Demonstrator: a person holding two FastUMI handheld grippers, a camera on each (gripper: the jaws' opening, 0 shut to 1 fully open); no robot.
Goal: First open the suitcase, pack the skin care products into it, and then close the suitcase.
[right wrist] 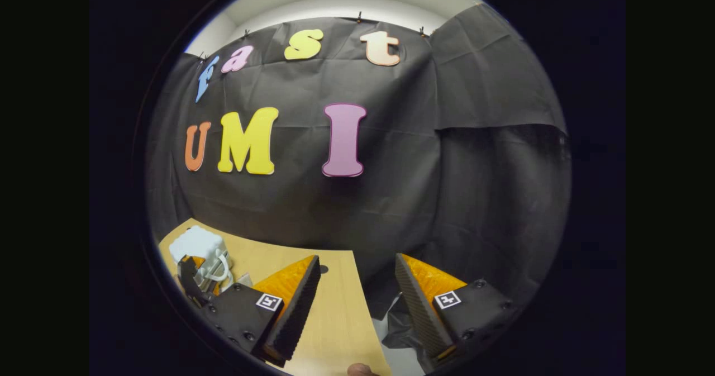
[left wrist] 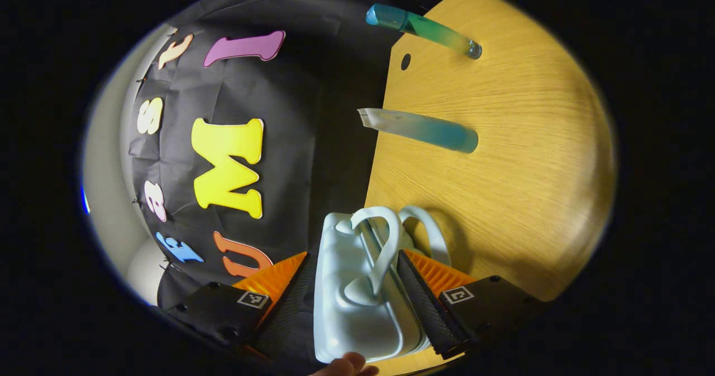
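Between the spread fingers of the left claw [left wrist: 354,303] lies the small white suitcase [left wrist: 349,309], with its looped handles [left wrist: 385,242] just ahead of the fingertips. The jaws stand apart around the case; whether either pad touches it cannot be told, so no grip is claimed. The case appears closed, so the opening step is judged to be in hand. For a clean opening, the lid alone should be caught near the handles while the lower shell is kept against the table [left wrist: 519,186], and the lift should be made slowly so the light case is not dragged.

Farther ahead, two skin care tubes [left wrist: 419,130] [left wrist: 424,29] lie on the table, well apart from the case.

The right claw [right wrist: 357,303] is held wide open and empty above the table edge [right wrist: 335,320]; to its far left the suitcase [right wrist: 198,244] is seen with the left claw [right wrist: 195,281] at it. It could be brought in to steady the shell.
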